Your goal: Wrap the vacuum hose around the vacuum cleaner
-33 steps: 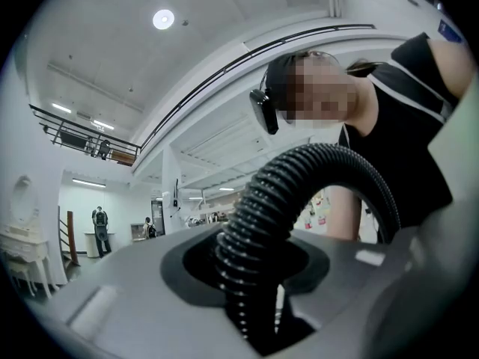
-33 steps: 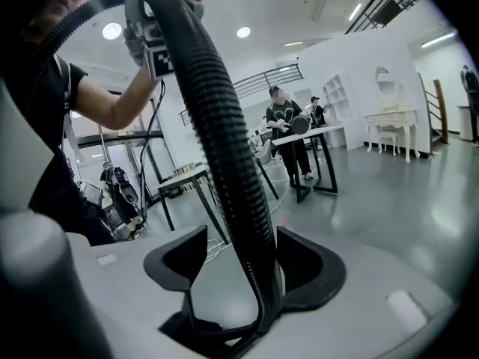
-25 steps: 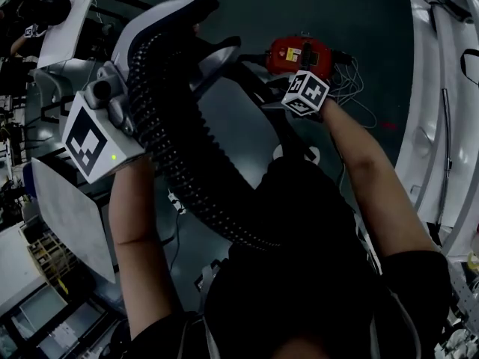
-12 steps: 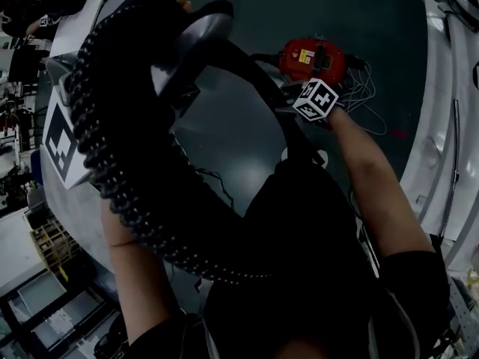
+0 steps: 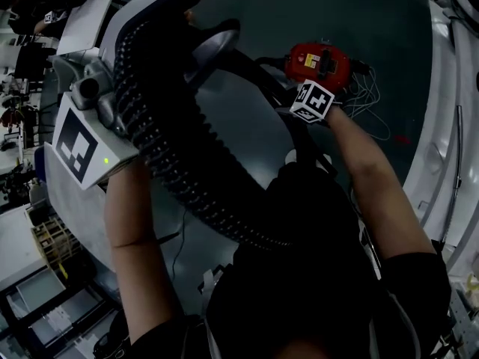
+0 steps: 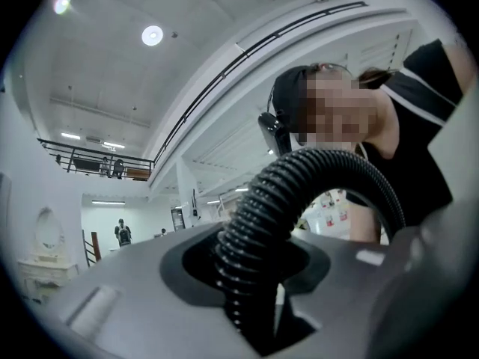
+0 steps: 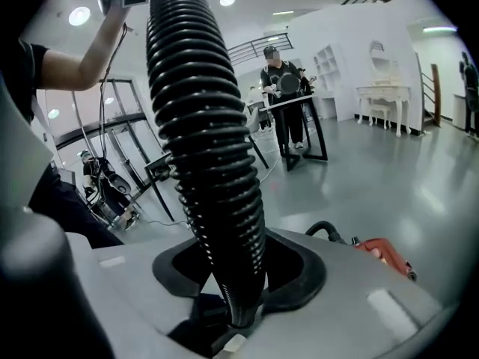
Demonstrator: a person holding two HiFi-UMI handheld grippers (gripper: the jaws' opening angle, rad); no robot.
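The right gripper [image 7: 238, 326]'s jaws have just been closing around the vacuum hose [image 7: 206, 148].

Beyond the right jaws, a glossy grey floor [image 7: 419, 178] runs to white walls [image 7: 337, 36], with a white dressing table [image 7: 383, 96] far right and a black-framed stand [image 7: 318, 137] ahead. Above the left jaws: white ceiling [image 6: 224, 6], round downlights [image 6: 153, 34], a railed balcony [image 6: 82, 159] upper left.

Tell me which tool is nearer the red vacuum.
The right tool, beside the vacuum, its jaws just closing on the hose; the left tool holds it raised, farther off.
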